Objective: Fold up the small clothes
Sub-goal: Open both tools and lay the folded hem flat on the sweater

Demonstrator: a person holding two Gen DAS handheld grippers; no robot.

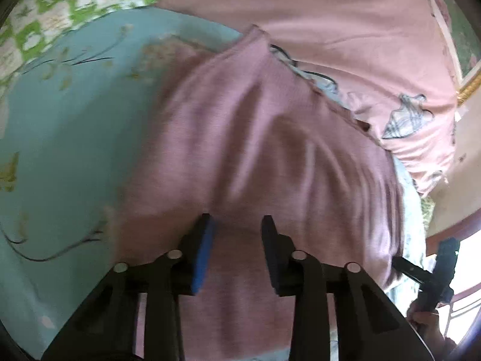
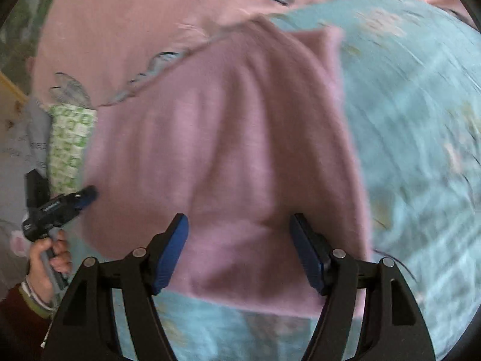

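A mauve-pink small garment (image 1: 255, 138) lies on a light blue floral bedsheet (image 1: 66, 126); it also shows in the right wrist view (image 2: 234, 150). My left gripper (image 1: 239, 222) is open, its blue-padded fingers just above the garment's near part, nothing between them. My right gripper (image 2: 239, 225) is open wide over the garment's near edge, nothing held. The right gripper also shows at the left wrist view's right edge (image 1: 433, 270), and the left gripper at the right wrist view's left edge (image 2: 60, 204), held by a hand.
A pink quilt (image 1: 330, 15) with printed figures lies beyond the garment. A green-and-white checked cloth (image 1: 60, 9) lies at the far left; it also shows rolled in the right wrist view (image 2: 70, 147). The bedsheet (image 2: 421, 150) spreads to the right.
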